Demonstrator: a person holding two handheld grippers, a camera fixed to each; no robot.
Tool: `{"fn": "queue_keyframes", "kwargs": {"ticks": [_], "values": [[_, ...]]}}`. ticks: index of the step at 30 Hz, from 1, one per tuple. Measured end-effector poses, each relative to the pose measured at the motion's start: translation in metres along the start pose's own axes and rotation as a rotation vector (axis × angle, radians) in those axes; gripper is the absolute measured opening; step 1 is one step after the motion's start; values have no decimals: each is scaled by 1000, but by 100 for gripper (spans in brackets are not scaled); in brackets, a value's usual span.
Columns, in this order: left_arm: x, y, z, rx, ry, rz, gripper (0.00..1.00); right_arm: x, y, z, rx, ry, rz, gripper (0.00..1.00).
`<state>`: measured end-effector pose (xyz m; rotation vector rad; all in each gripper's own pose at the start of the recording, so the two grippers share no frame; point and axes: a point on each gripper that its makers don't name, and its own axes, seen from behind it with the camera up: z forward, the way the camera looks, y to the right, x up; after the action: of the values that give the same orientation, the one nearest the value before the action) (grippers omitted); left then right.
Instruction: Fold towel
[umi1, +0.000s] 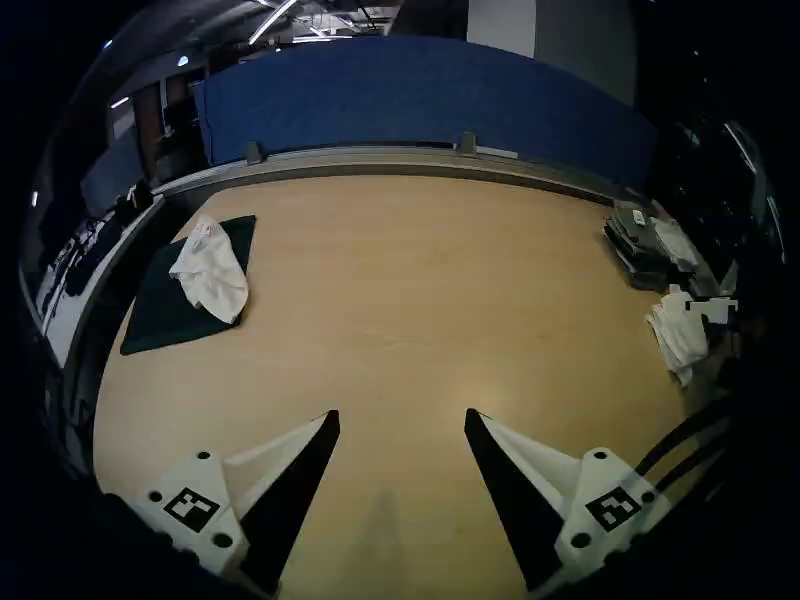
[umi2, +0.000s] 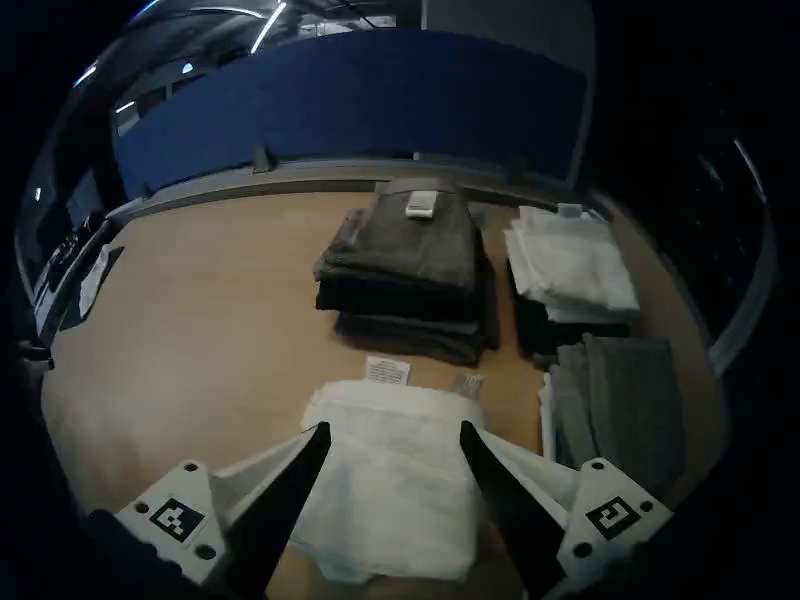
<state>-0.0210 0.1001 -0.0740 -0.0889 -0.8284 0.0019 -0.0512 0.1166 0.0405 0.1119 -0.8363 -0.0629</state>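
A folded white towel (umi2: 390, 480) lies on the wooden table (umi2: 210, 310) right under my right gripper (umi2: 394, 426). The jaws are spread wide above it and hold nothing. In the left gripper view, a crumpled white towel (umi1: 212, 270) rests on a flat dark green towel (umi1: 170, 300) at the far left of the table. My left gripper (umi1: 400, 414) hangs open over bare wood (umi1: 420, 290), well short of both cloths.
Ahead of the right gripper stand a stack of dark grey-brown towels (umi2: 410, 270), a white towel on a black pile (umi2: 570, 265) and grey towels (umi2: 625, 400). Those same stacks (umi1: 660, 255) sit at the table's right edge. A blue partition (umi1: 420, 100) runs along the back.
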Motion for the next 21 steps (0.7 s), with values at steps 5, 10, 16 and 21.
{"fn": "queue_keyframes", "kwargs": {"ticks": [5,10,16,21], "values": [[-2,-3,-2,7,-1,0,93,-11,4,18,-3,-25,14,100],[-5,-7,-3,14,-3,-1,93,-24,6,32,-13,-55,13,100],[-7,-11,-3,19,-5,-2,93,-30,6,36,-19,-64,-11,100],[-5,-10,-3,14,-2,1,93,-18,3,27,-18,-30,-3,100]]}}
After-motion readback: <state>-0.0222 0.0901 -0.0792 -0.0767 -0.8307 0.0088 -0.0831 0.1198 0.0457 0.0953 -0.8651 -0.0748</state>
